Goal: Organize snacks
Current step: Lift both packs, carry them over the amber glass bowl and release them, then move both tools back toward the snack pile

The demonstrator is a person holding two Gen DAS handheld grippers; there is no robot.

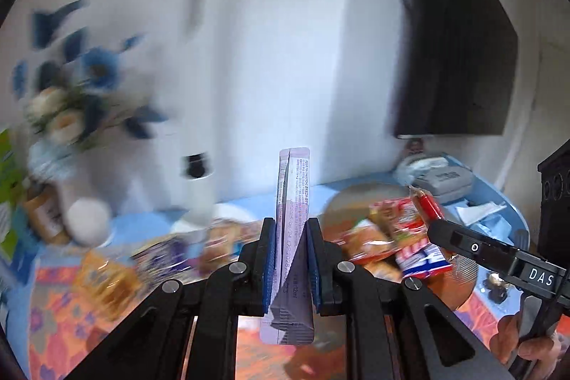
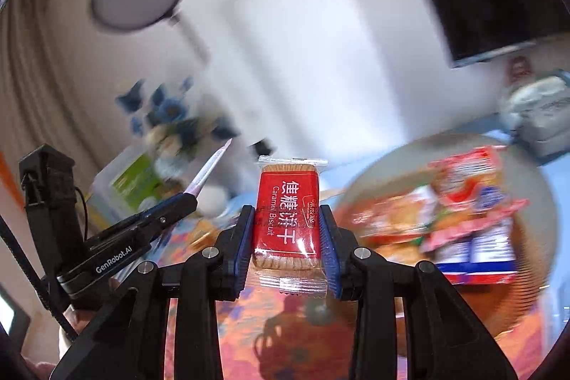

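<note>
Snacks: two in the grippers, more piled on the round tray (image 2: 359, 198), others loose on the patterned cloth (image 1: 53, 326).
Left gripper (image 1: 291, 259): jaws pressed onto a slim pale-purple stick sachet (image 1: 294, 187), held upright, top end well above the blue pads (image 1: 269, 259), bottom end hanging below them.
Right gripper (image 2: 287, 237): jaws pinching a red caramel biscuit pack (image 2: 286, 212) by its long sides, label facing the camera, clear sealed ends sticking out above and below.
Height: both packs off the table, nothing beneath them touching.
Tray contents: red, orange and blue-white packets (image 1: 399, 234) heaped together, blurred.
Left of tray: loose orange and purple packets (image 1: 107, 276) on the cloth, blurred; beyond them a white cup (image 1: 89, 221), a jar and blue flowers (image 1: 89, 73).
Step in hand: probably carrying, both picks made, neither pack placed.
Next move: likely over the tray, right gripper nearest; lowering to the heap before parting the jaws, one hand after the other to avoid crossing.
Risk: thin sachet may twist or slide between the pads; light foil packs may skid off the heap.
</note>
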